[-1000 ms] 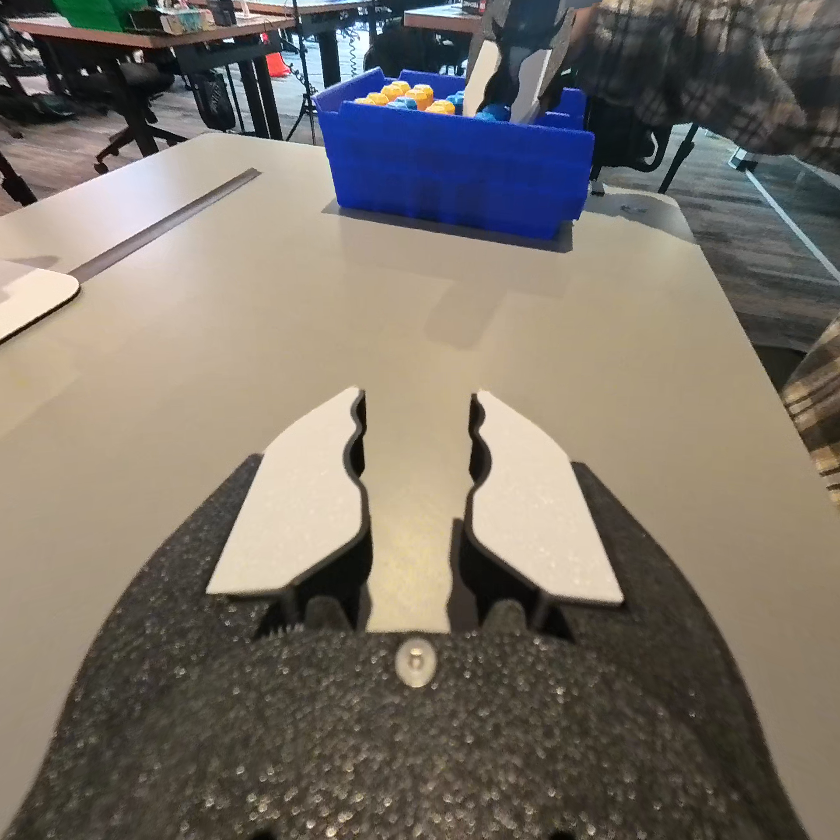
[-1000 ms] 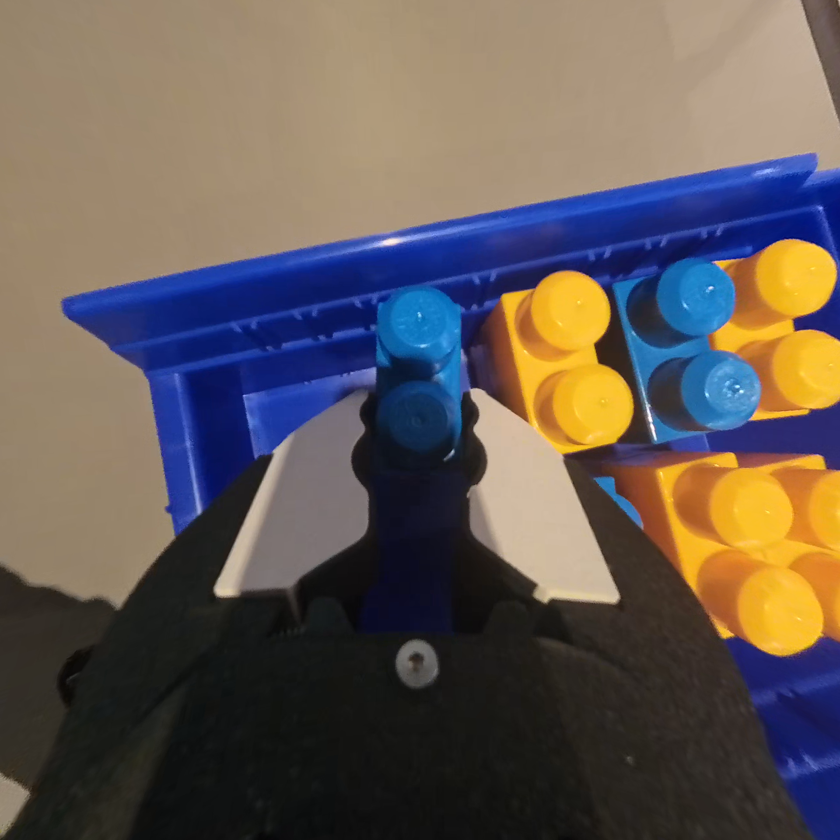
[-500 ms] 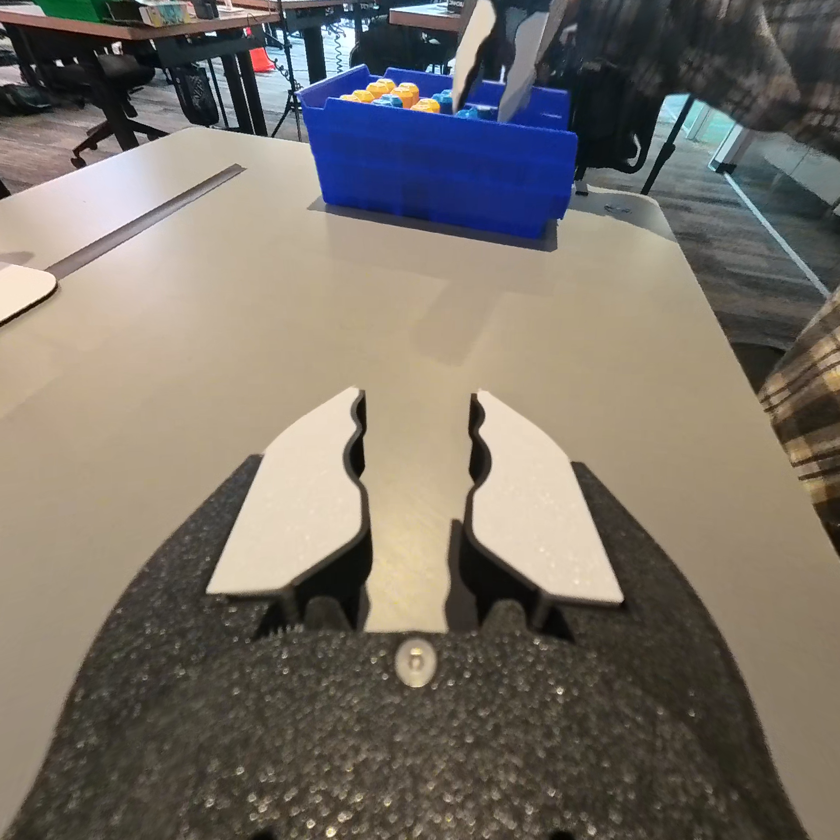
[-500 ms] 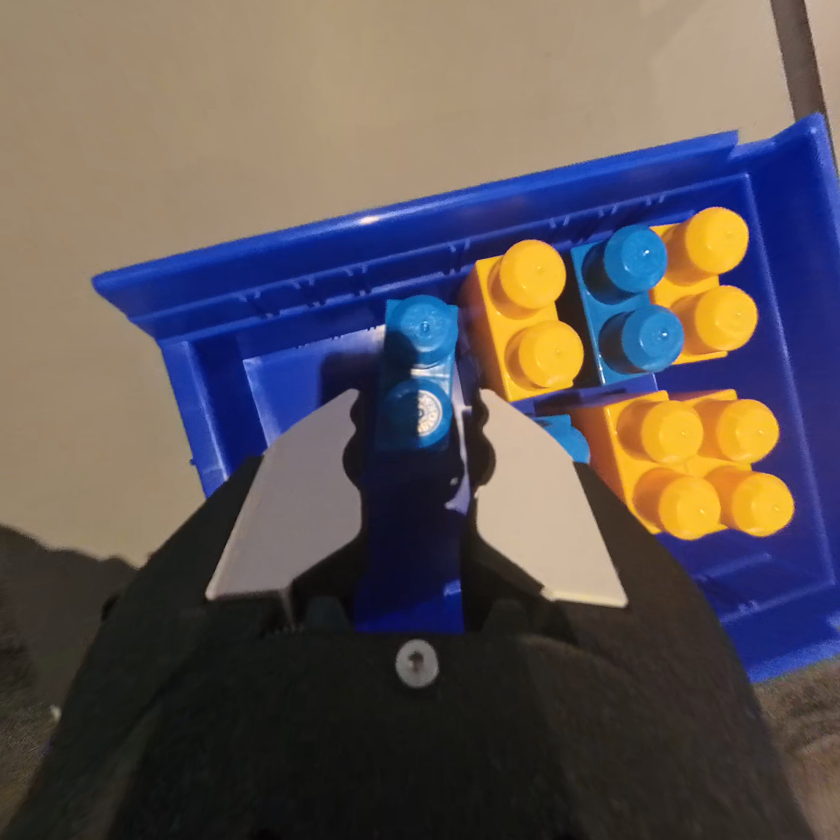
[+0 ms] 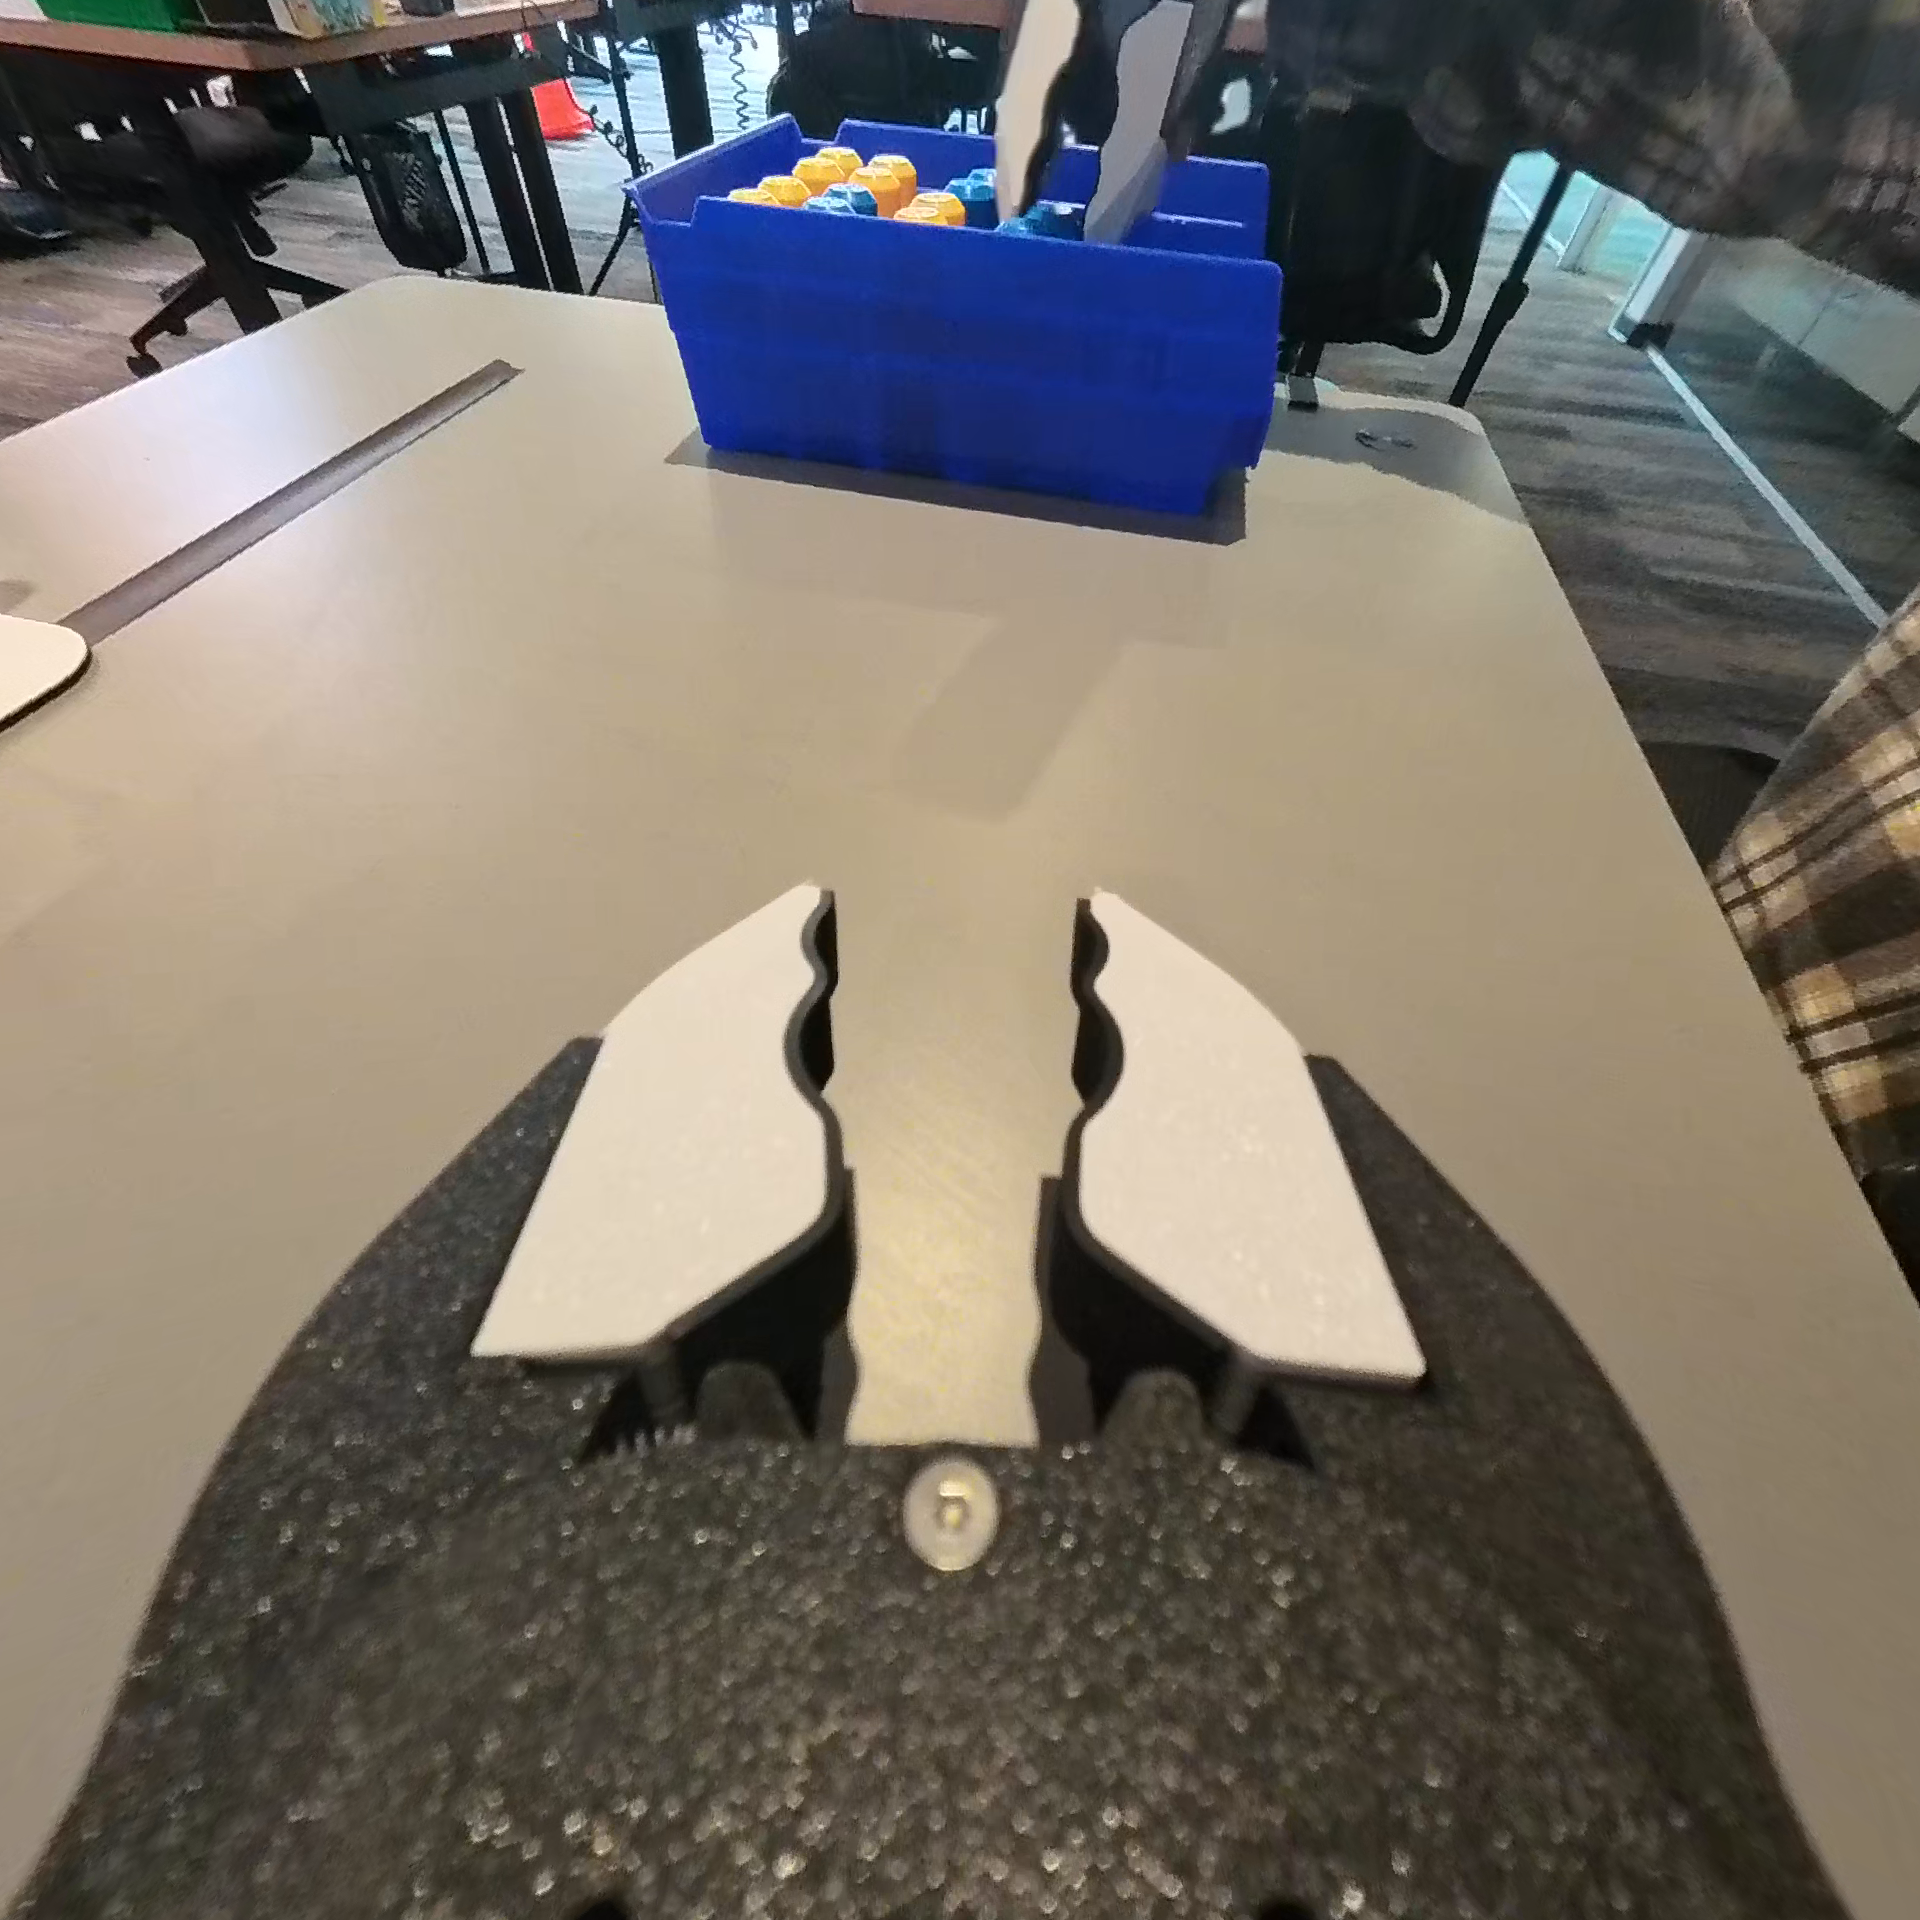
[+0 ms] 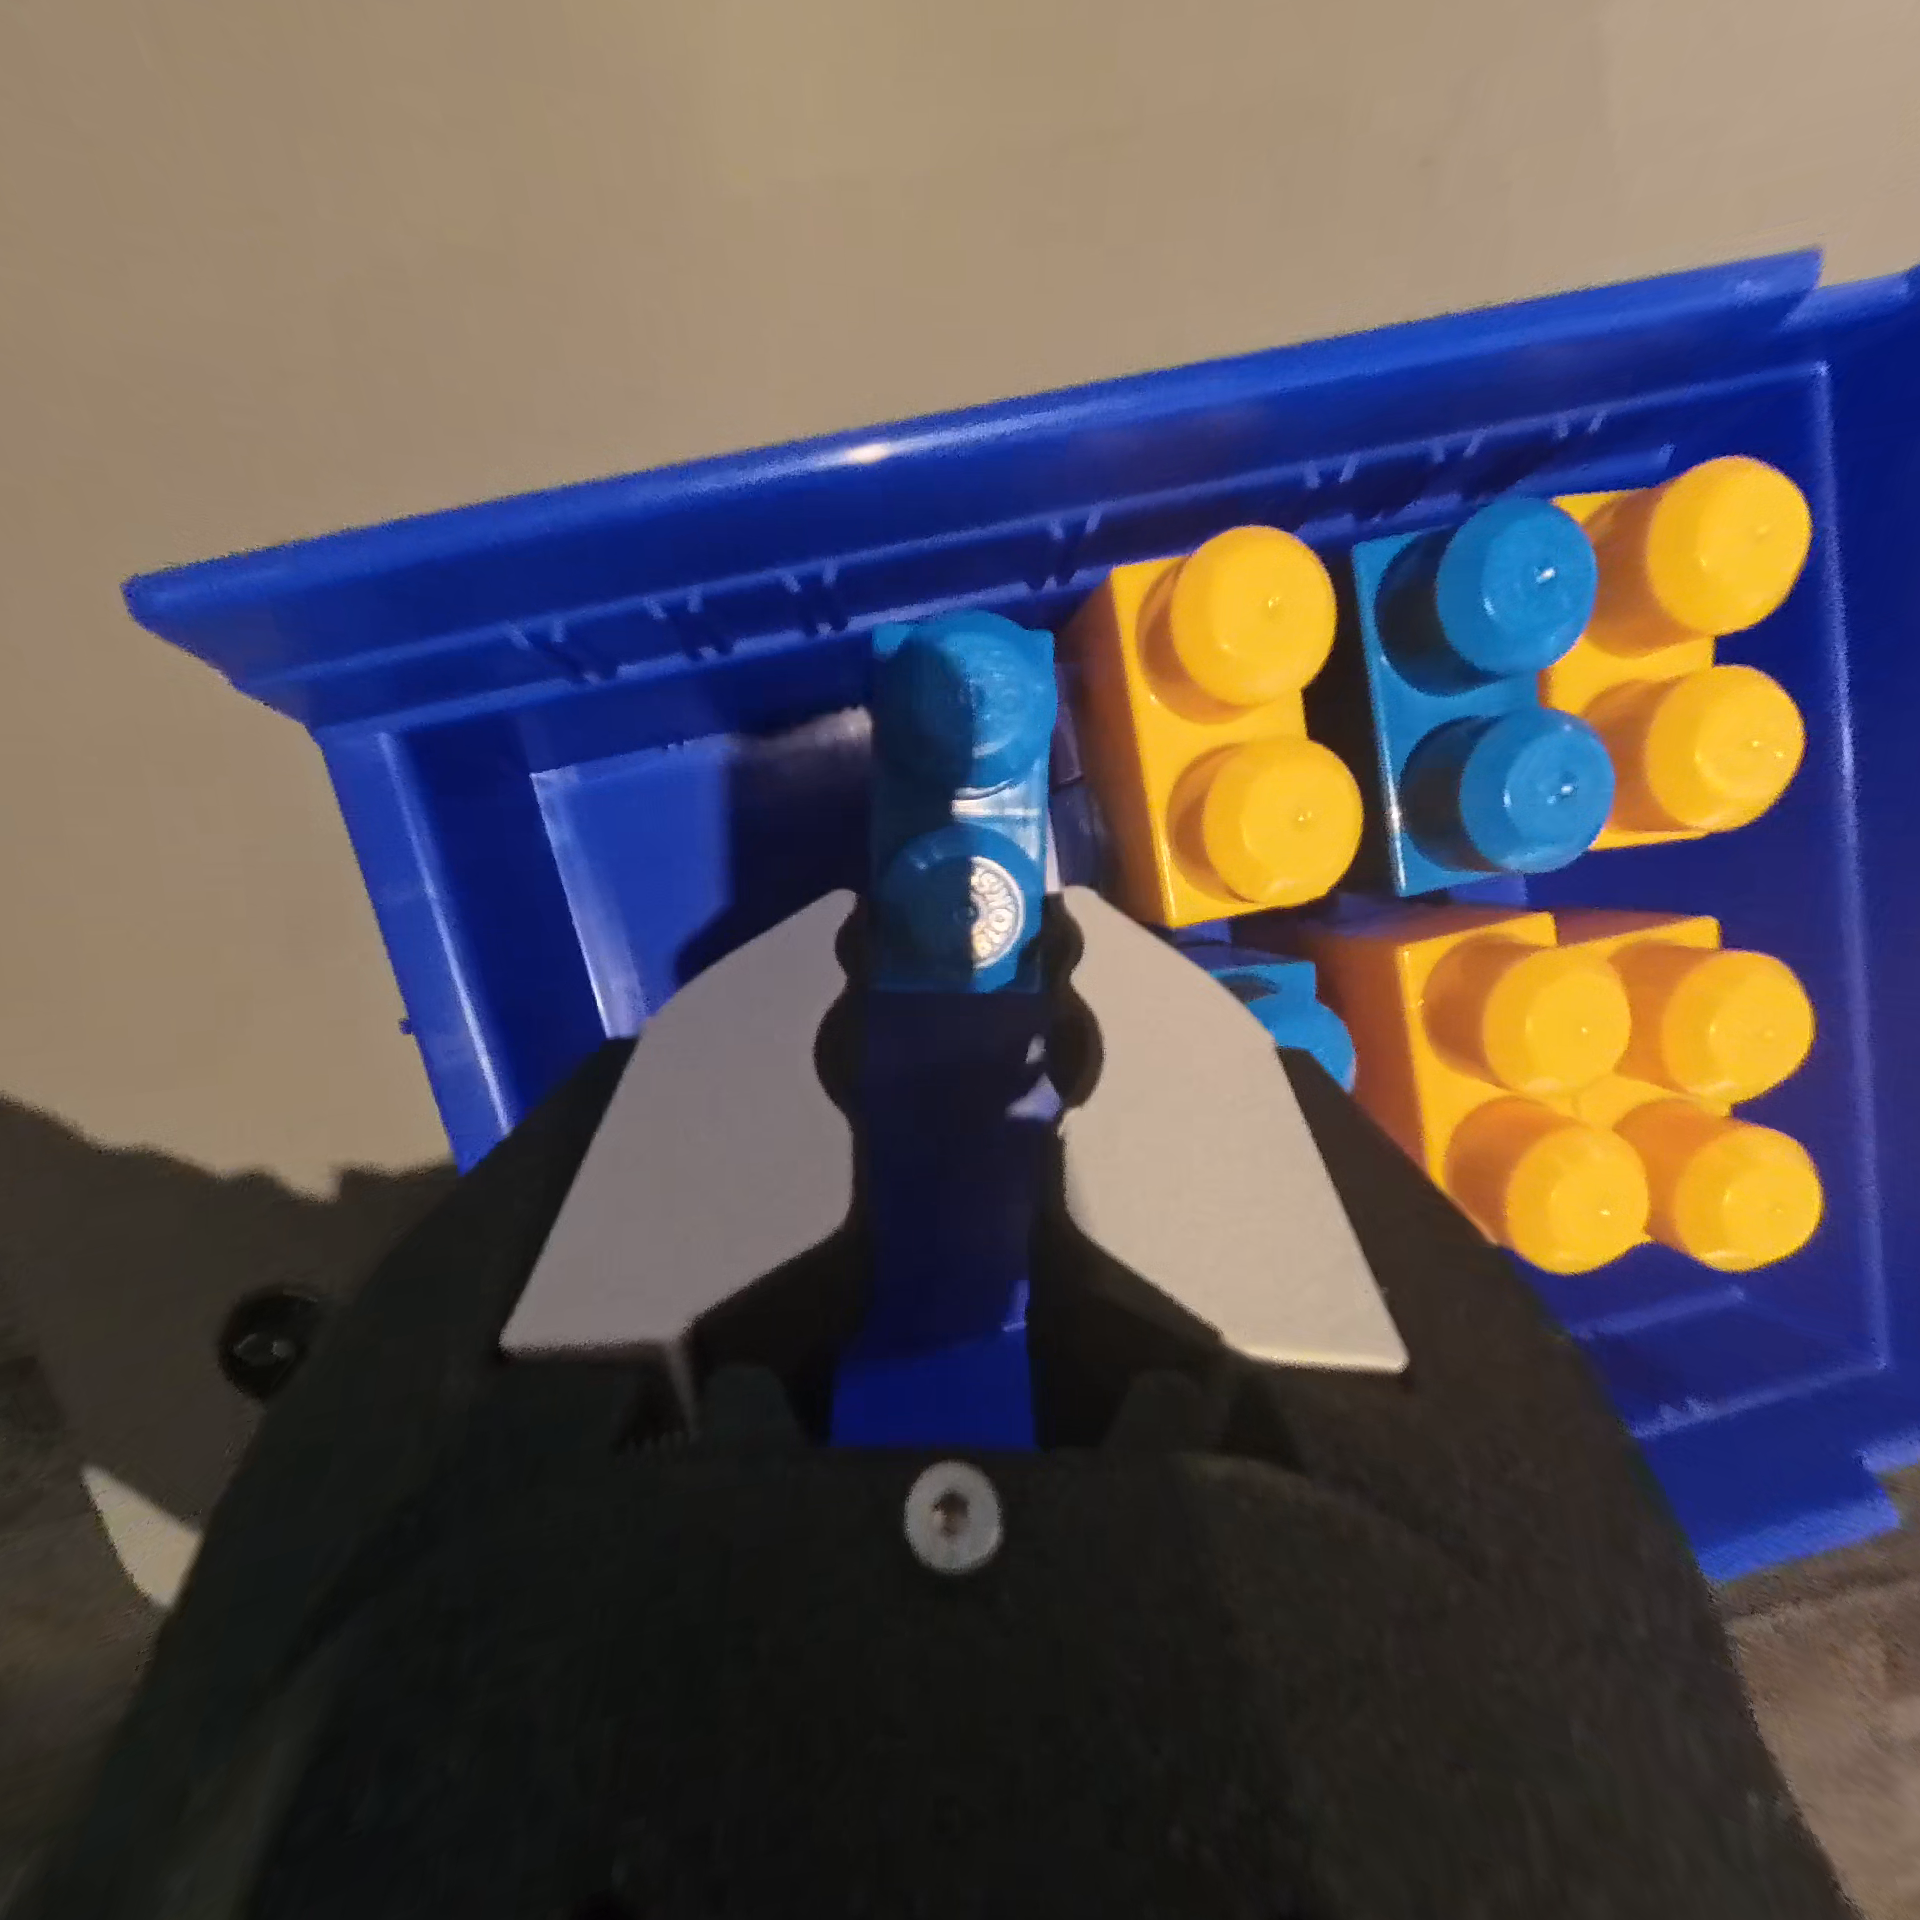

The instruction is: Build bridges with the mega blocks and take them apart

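Reaching down into the blue storage bin (image 6: pixel 665 582), the right hand-held gripper (image 6: pixel 956 925) has its two grey fingers (image 6: pixel 1195 1132) pressed against the sides of a blue two-stud mega block (image 6: pixel 961 800), which stands studs-up against the bin's long wall at the emptier end. Just beside that block sits a yellow two-stud block (image 6: pixel 1226 727), then another blue two-stud block (image 6: pixel 1475 707) and a further yellow one (image 6: pixel 1694 665) in the same row; a yellow four-stud block (image 6: pixel 1590 1101) lies in the row nearer the camera, with part of one more blue block (image 6: pixel 1288 1018) showing behind the right finger. In the left wrist view, the left hand-held gripper (image 5: pixel 951 914) hovers low over the bare grey worktop (image 5: pixel 520 779), well apart from the bin (image 5: pixel 966 353), its fingers set moderately apart and holding nothing. At the worktop's far end the right gripper's fingers (image 5: pixel 1127 156) dip into the bin from above, and a plaid sleeve (image 5: pixel 1849 904) shows at the right edge.
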